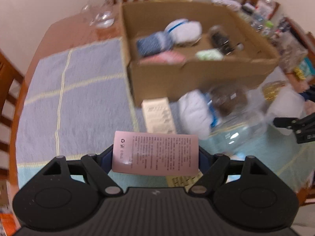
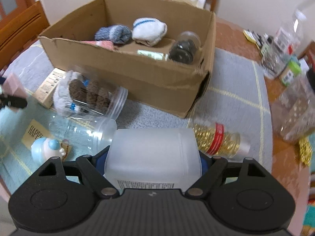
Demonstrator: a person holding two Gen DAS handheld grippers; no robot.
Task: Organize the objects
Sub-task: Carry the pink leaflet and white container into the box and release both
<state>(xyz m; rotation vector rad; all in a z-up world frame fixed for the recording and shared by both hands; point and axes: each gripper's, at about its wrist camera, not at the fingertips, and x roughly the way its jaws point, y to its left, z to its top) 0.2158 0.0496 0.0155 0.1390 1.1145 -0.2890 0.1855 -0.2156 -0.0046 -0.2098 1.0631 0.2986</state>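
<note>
The left gripper (image 1: pixel 155 157) has its fingers (image 1: pixel 106 157) closed on a pink box (image 1: pixel 155 153) with printed text, which sits crosswise between them, clear of the worktop (image 1: pixel 59 31). Ahead of these fingers lies a cream carton (image 1: pixel 158 116) on the blue-grey cloth (image 1: pixel 78 90), and beyond that stands the open cardboard box (image 1: pixel 196 74) holding rolled socks and a jar. The right gripper (image 2: pixel 153 157) clamps a frosted white plastic container (image 2: pixel 153 151) between its fingers (image 2: pixel 102 157), its labelled end toward the camera. Just past its far right corner lies a jar of gold beads (image 2: pixel 218 141) on its side; ahead to the left lie two clear jars (image 2: pixel 90 96), with the cardboard box beyond them.
</note>
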